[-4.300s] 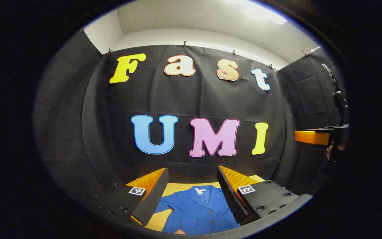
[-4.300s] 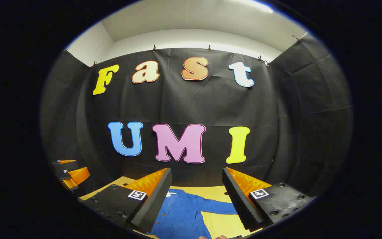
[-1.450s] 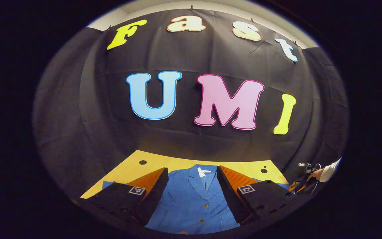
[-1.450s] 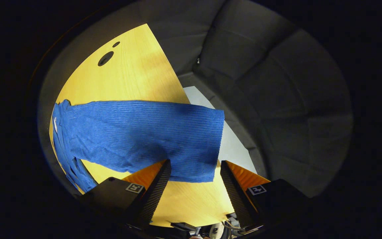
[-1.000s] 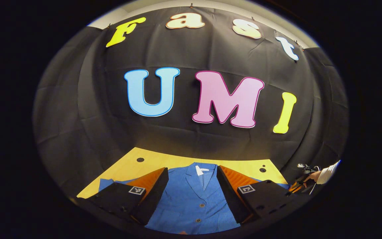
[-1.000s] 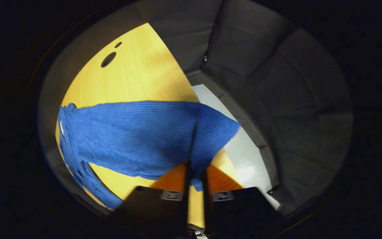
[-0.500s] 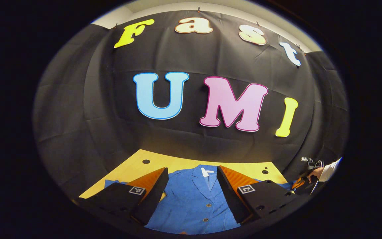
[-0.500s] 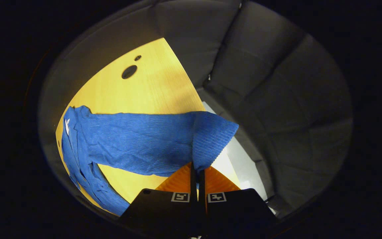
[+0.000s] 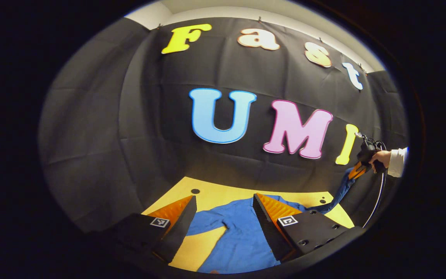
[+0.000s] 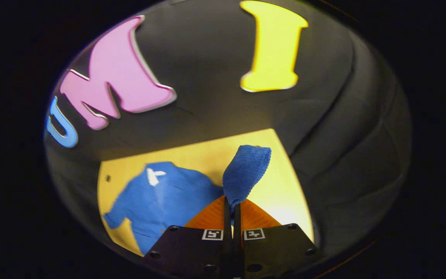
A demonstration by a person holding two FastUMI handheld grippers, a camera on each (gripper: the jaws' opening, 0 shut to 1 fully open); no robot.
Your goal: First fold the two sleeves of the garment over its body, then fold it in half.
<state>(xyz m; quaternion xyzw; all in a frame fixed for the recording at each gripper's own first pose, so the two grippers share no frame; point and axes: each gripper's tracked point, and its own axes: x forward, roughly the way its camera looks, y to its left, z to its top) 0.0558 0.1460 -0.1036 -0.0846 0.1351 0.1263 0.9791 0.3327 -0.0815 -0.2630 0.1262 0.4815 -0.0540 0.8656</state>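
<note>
Here, black cloth wall point(image 9: 103, 128) encloses booth on all sides. Yellow wooden table point(image 10: 285, 186) runs up to it. Blue garment point(image 10: 161, 197) lies spread on table, one sleeve point(image 10: 246, 170) lifted clear. My right gripper point(image 10: 231, 207) clamps sleeve end, fingers together. My left gripper point(image 9: 223, 217) hovers above garment, fingers spread wide, holding nothing.

You see the garment point(image 10: 161, 197) in plain bright blue, with a small white label point(image 10: 152, 176) at its collar. Its sleeve point(image 10: 246, 170) at 12 o'clock shows fine ribbed lines. The worktop point(image 10: 289, 186) under it is yellow wood.
</note>
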